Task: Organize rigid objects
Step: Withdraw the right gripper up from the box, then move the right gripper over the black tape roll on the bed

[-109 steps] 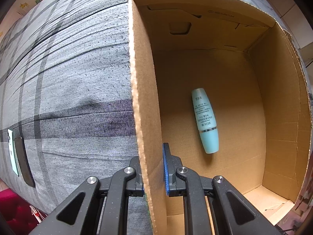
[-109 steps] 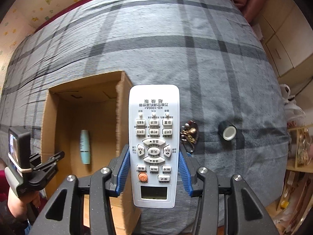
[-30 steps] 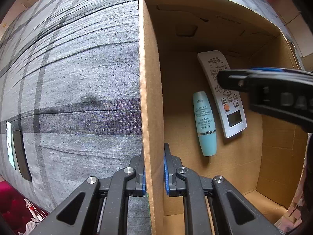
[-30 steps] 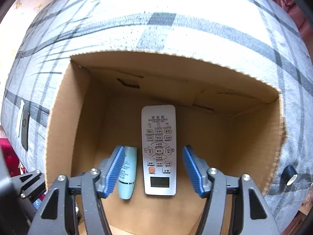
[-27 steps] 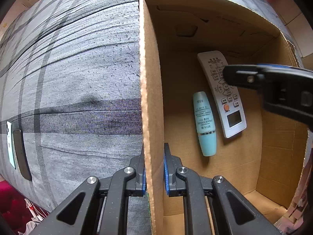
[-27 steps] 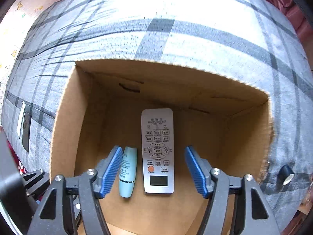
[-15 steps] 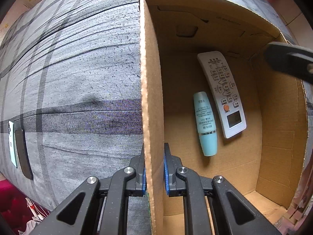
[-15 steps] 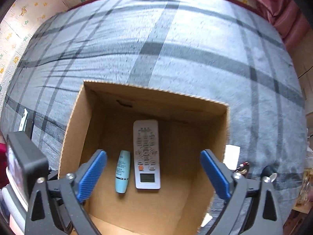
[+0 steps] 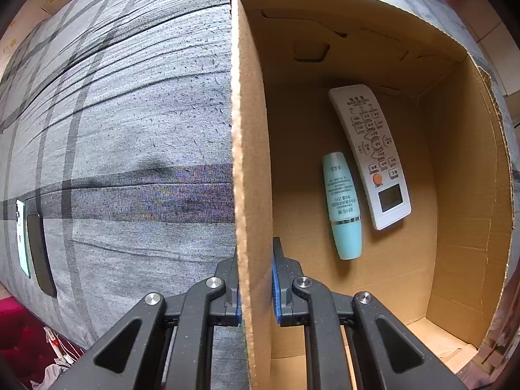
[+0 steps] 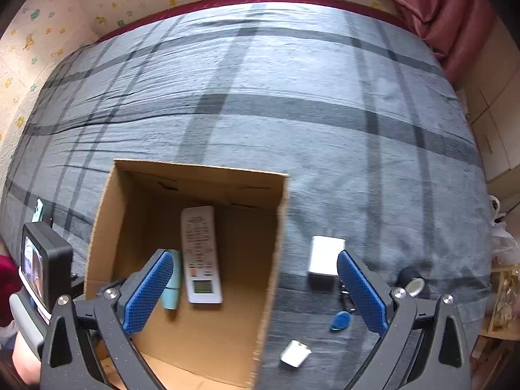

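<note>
Grey plaid bedspread (image 10: 292, 104) under everything. Right wrist view alone shows loose items beside the cardboard box (image 10: 107, 214) — a white box (image 10: 325, 256), blue tag (image 10: 340, 321), tape roll (image 10: 411, 281). Left gripper (image 9: 255, 287) is clamped on the box's side wall. Right gripper (image 10: 255, 291), empty, has just been opening and stands spread wide above the box — remote (image 10: 200, 253) and teal bottle (image 10: 172, 289) lie side by side on the box floor, below it.
</note>
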